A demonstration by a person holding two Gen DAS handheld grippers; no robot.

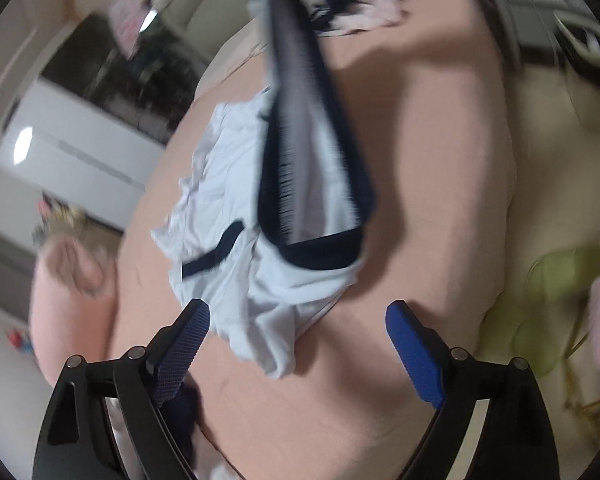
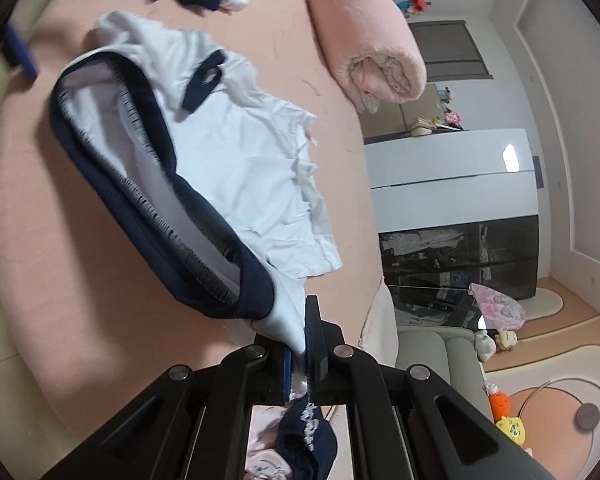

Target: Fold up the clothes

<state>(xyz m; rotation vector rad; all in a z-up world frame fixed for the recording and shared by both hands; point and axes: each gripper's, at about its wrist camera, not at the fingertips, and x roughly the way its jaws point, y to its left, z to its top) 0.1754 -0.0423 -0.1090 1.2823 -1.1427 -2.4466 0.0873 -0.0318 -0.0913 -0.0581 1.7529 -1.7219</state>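
Your pink bed (image 2: pixel 112 320) carries the white shirt (image 2: pixel 256 168), its navy collar (image 2: pixel 156 184) lifted. Your right gripper (image 2: pixel 298 344) is clamped on the shirt's edge; your left gripper (image 1: pixel 298 332) gapes empty beside it.

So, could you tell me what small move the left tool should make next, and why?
Probably bring the open left tool forward and close it on the near edge of the white shirt. The right tool already pinches the shirt by its navy collar and lifts that end, while the rest lies crumpled on the pink bed; a second hold would let it be spread flat.
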